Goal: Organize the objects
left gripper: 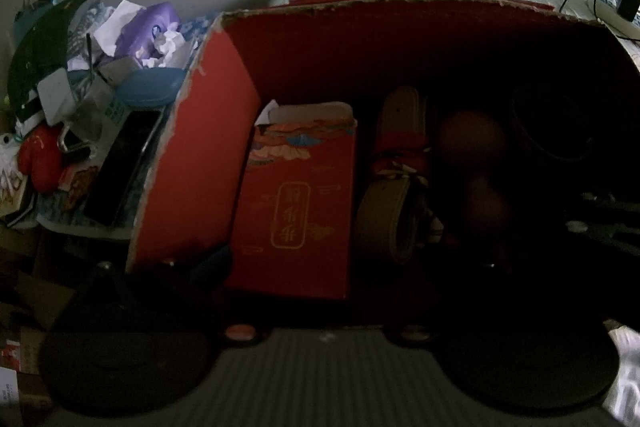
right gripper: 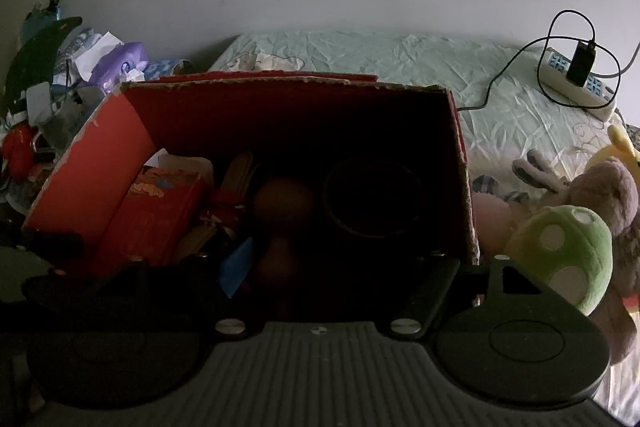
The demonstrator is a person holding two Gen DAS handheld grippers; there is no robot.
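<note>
We see a bed [right gripper: 400, 67] with a wrinkled pale green sheet. On it stands an open red cardboard box [right gripper: 92, 163]. At about two o'clock from the box lies a white power strip [right gripper: 576, 91] with a black charger and cable. At four o'clock, just beside the box wall, lie soft toys, among them a green mushroom [right gripper: 564, 251].
</note>
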